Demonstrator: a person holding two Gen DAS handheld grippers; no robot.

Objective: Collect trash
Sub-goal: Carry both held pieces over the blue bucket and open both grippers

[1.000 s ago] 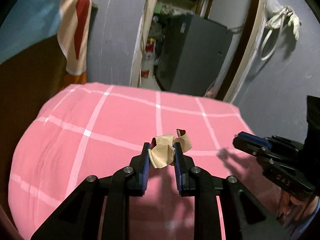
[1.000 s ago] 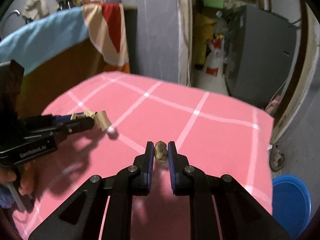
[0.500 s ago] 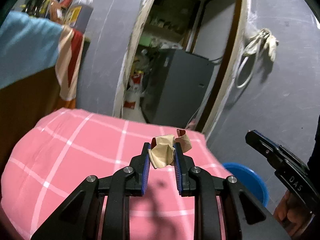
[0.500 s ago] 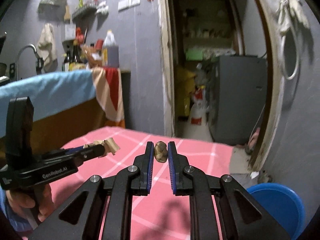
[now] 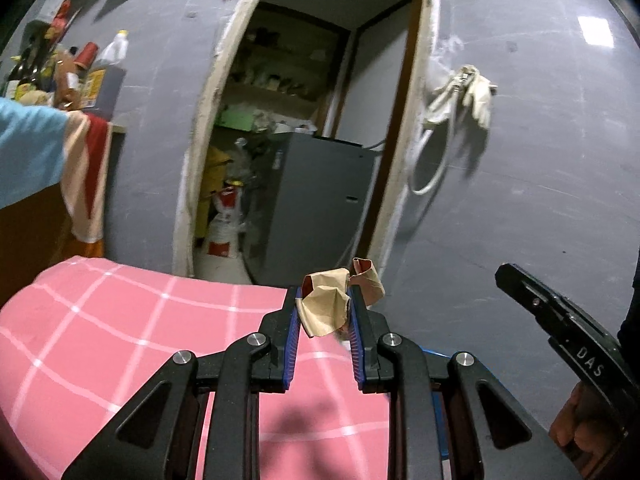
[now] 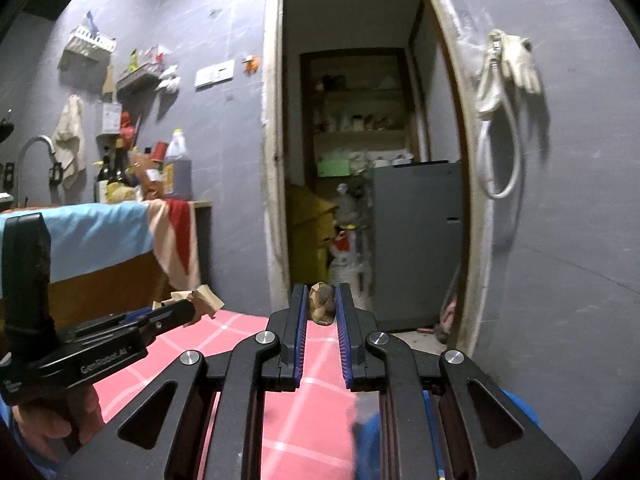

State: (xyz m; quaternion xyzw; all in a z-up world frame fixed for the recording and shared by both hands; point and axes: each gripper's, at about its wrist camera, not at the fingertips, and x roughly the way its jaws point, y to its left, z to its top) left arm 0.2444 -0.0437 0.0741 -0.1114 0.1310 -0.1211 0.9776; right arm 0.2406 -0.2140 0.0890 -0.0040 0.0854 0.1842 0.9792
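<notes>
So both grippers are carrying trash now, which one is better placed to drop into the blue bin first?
Probably the right gripper. The blue bin shows just below and right of it, at the edge of the pink cloth. The left gripper, holding crumpled paper, sits further over the cloth.

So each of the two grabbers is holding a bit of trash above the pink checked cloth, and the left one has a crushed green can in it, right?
Not quite. The left gripper holds crumpled tan paper, not a green can; the left wrist view shows it pinched between the blue pads. The rest stands: the right gripper holds a small brownish wad, both above the pink checked cloth.
</notes>
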